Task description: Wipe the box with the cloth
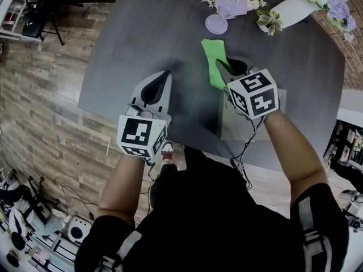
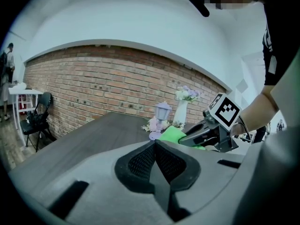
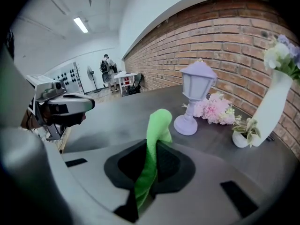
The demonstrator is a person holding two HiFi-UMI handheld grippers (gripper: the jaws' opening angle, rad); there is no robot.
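The jaws of the right gripper [image 3: 151, 150] are clenched on a green cloth [image 3: 156, 125]. The cloth runs up between the two dark pads, and its free end stands above them and curls over. In the head view, the right gripper [image 1: 226, 68] is over the far end of a flat grey box [image 1: 264, 130] that lies on the dark table [image 1: 142, 33] close to the person. The cloth [image 1: 212, 55] reaches out past the box's far edge over the table top. I cannot tell whether it touches the box or the table.

The jaws of the left gripper [image 2: 154, 146] are pressed together with nothing between them. This left gripper [image 1: 161, 81] is over the bare table to the left of the box and apart from it, pointing away from the person.

At the far side of the table stand a small purple lantern [image 1: 231, 3], a white vase [image 1: 292, 10] holding pale flowers, and a little potted plant [image 1: 269, 21] between them. Pink flowers [image 3: 219, 110] lie beside the lantern's base.
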